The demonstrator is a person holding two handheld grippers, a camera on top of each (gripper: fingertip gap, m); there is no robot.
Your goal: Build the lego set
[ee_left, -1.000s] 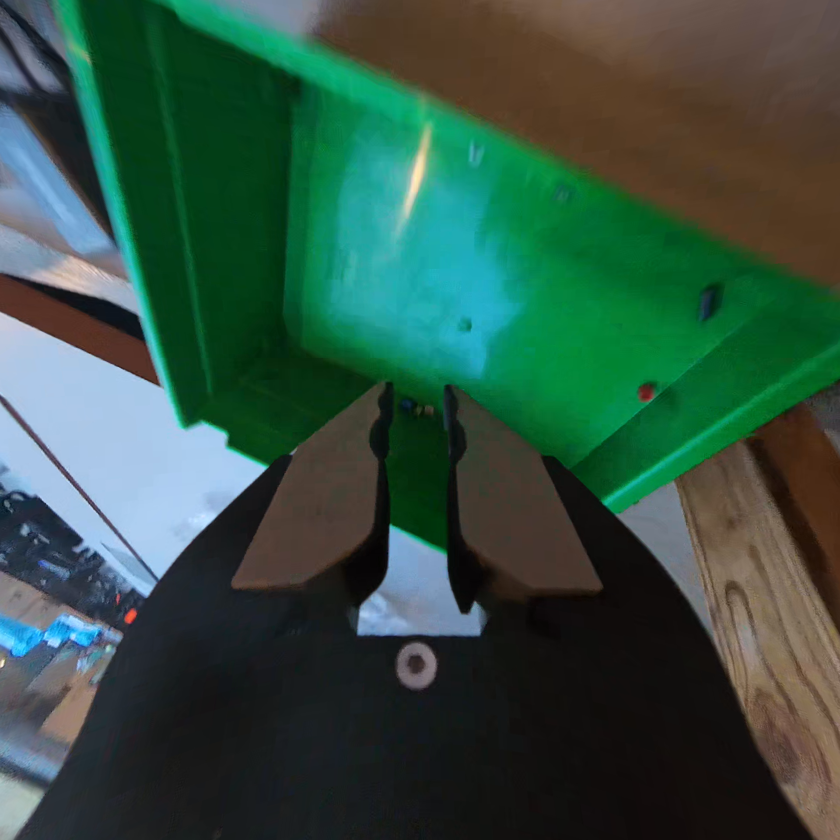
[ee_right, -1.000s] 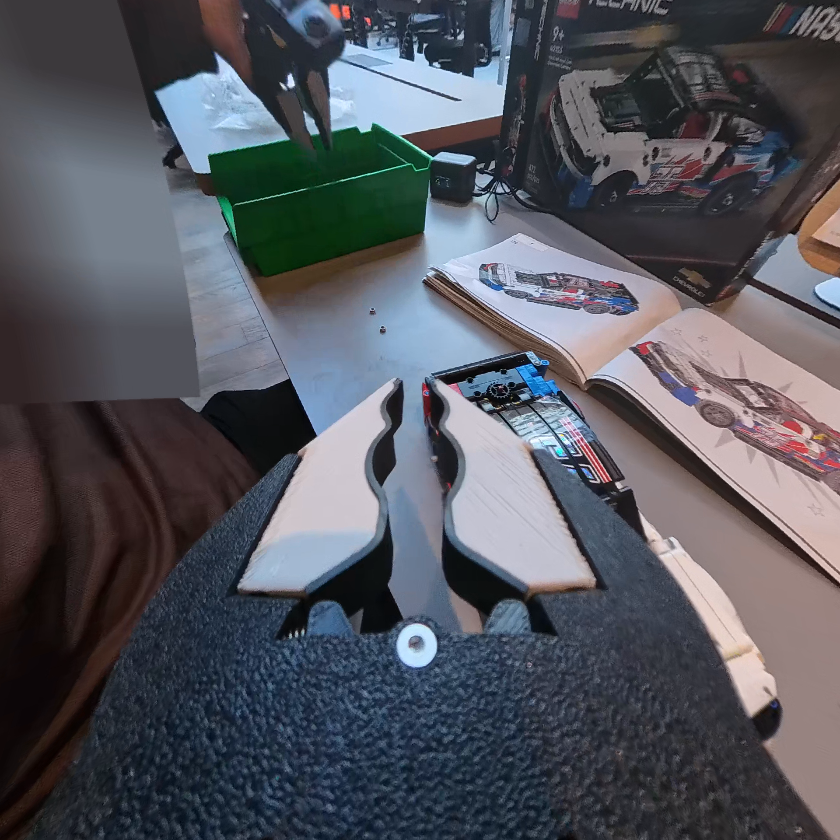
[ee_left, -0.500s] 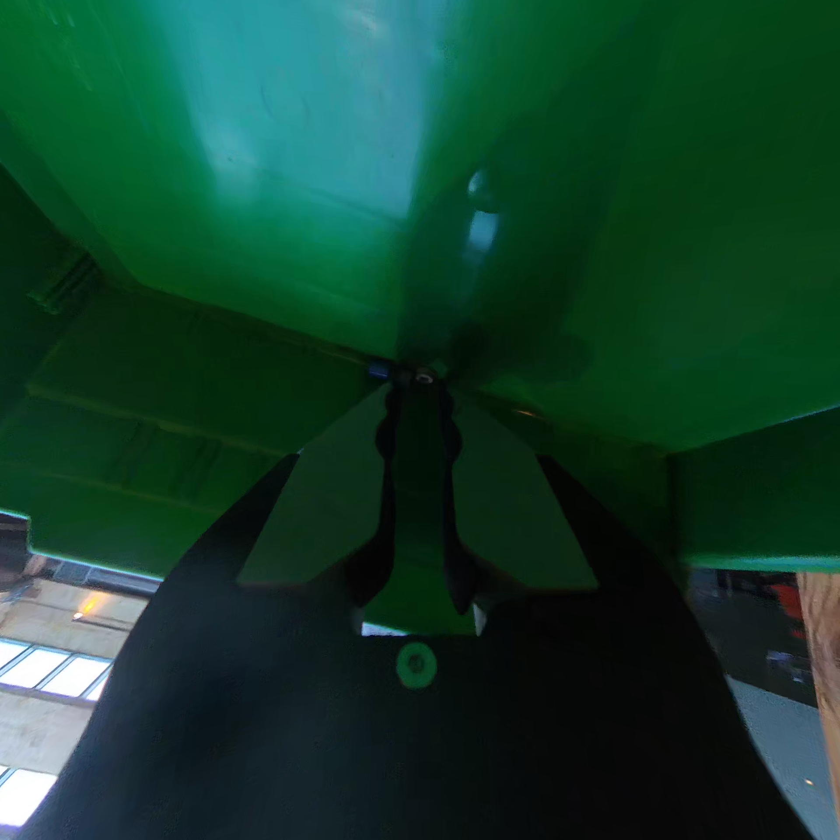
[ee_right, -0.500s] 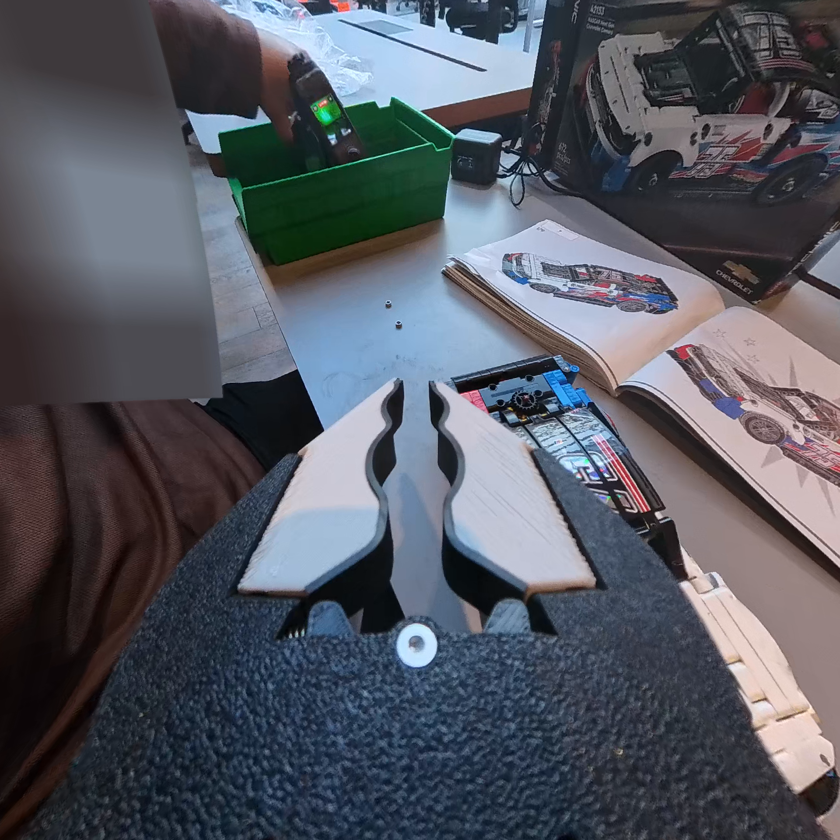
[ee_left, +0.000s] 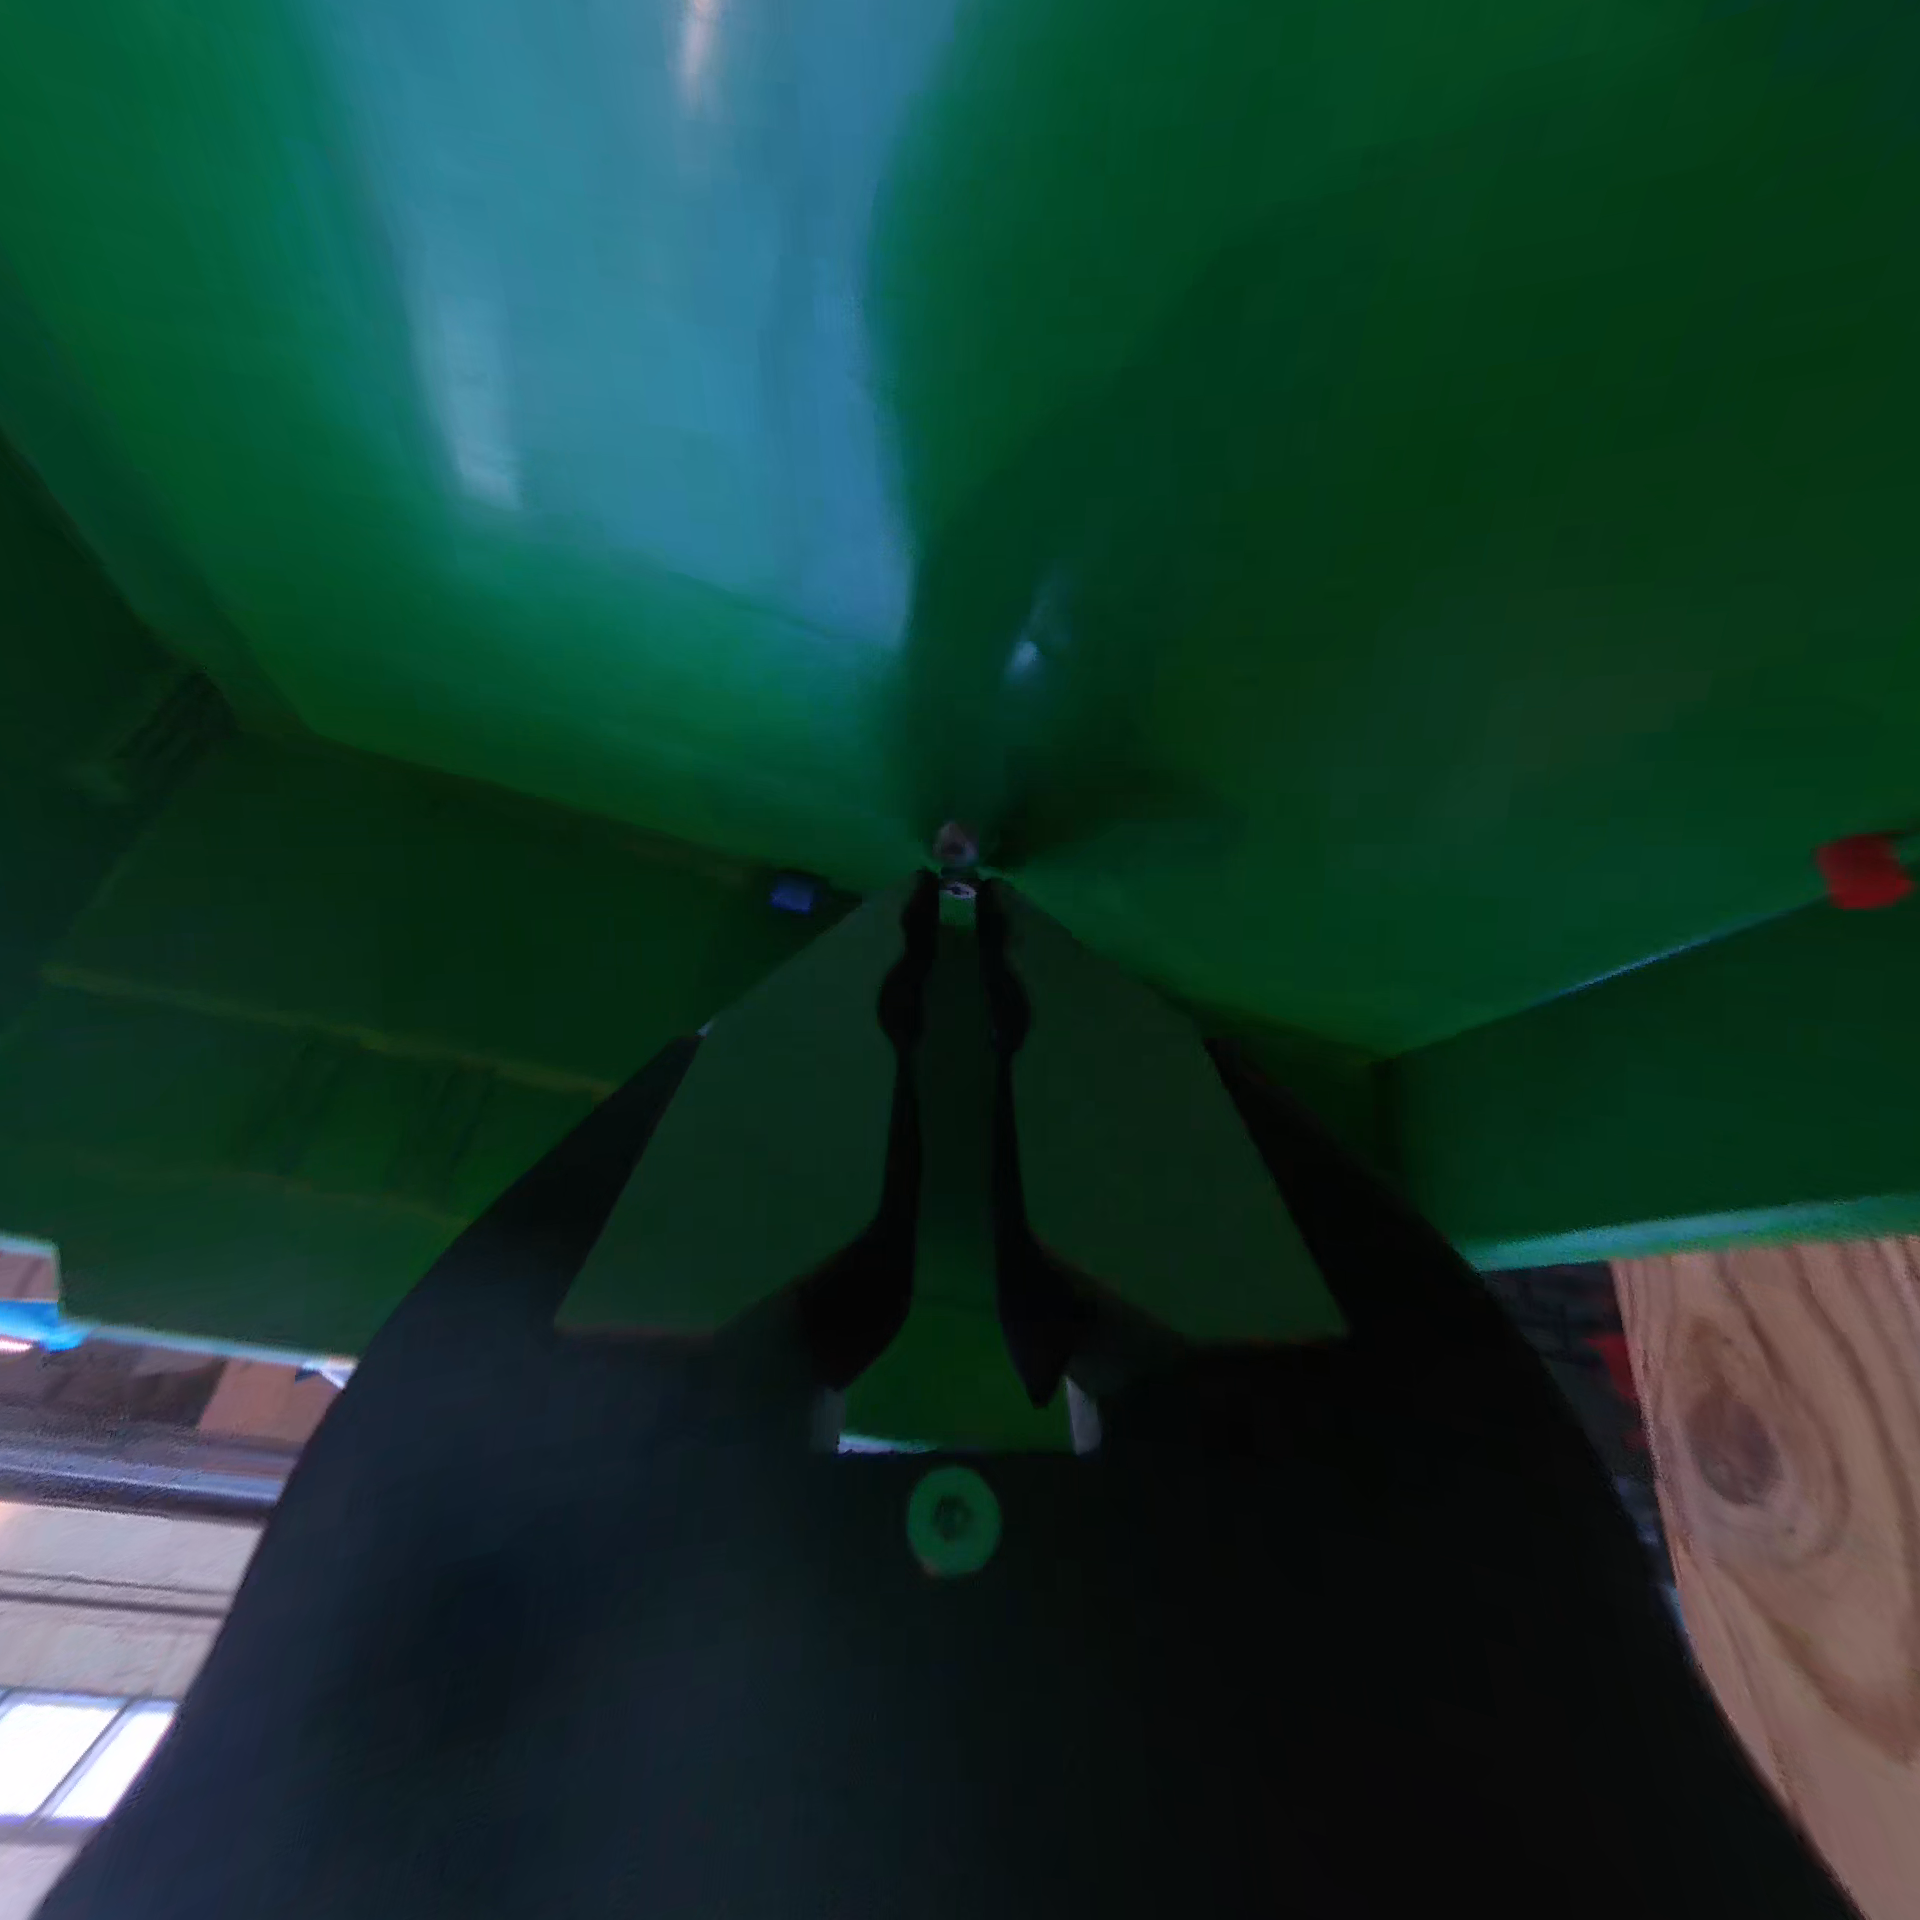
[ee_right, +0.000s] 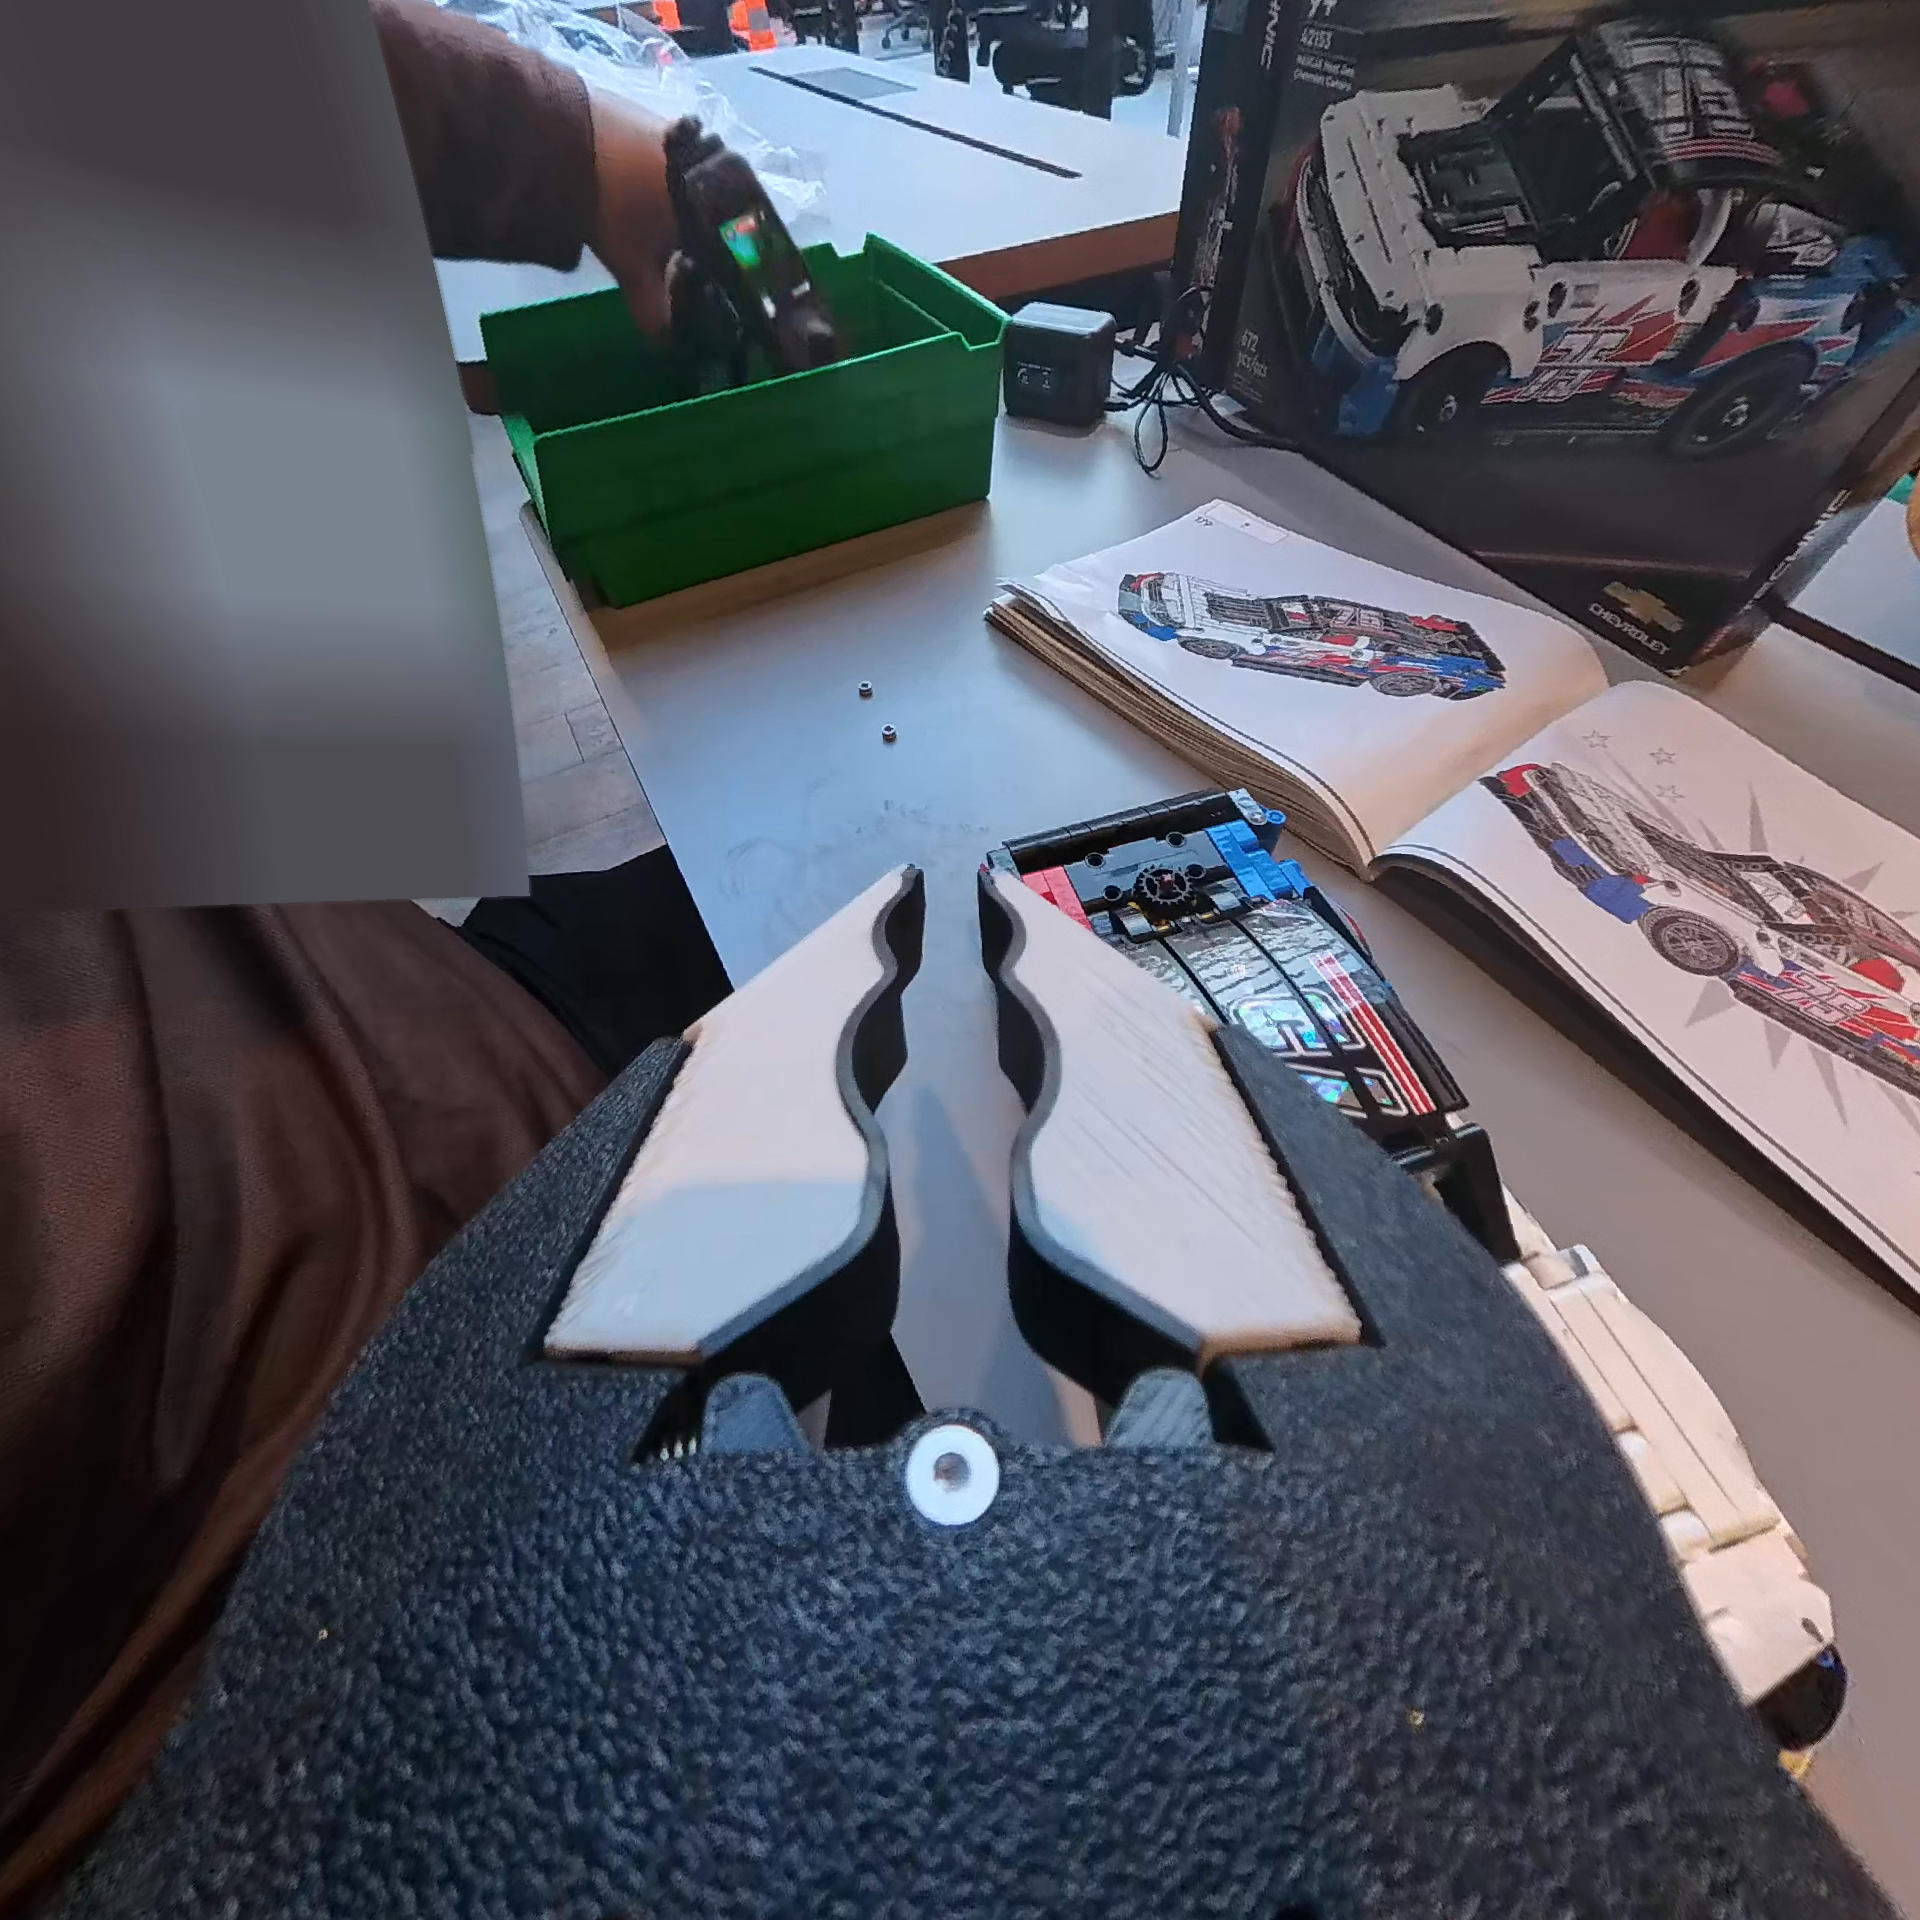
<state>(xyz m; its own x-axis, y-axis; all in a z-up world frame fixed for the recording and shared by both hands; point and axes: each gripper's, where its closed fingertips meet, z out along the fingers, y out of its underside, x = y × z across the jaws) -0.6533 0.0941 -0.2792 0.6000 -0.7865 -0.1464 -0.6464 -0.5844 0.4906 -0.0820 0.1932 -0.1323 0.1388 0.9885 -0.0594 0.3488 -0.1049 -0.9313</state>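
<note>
Both grippers showed in the frames. Left gripper [ee_left: 956, 888] reached deep into the green bin [ee_left: 1351, 416], its jaws nearly closed around a small pale piece [ee_left: 957, 889] at the tips; whether they truly pinched it could not be told. A blue piece [ee_left: 792, 891] lay just left of the tips on the bin floor and a red piece [ee_left: 1865, 873] far to the right. Right gripper [ee_right: 951, 888] hovered over the grey table [ee_right: 831, 831] with a narrow gap between its fingers, holding nothing. Just right of its tips lay the lego car [ee_right: 1278, 987], long axis running away from the camera, its black and blue end pointing forward. Beyond it lay the open instruction book [ee_right: 1351, 707], and farther off the set's box [ee_right: 1558, 260].
</note>
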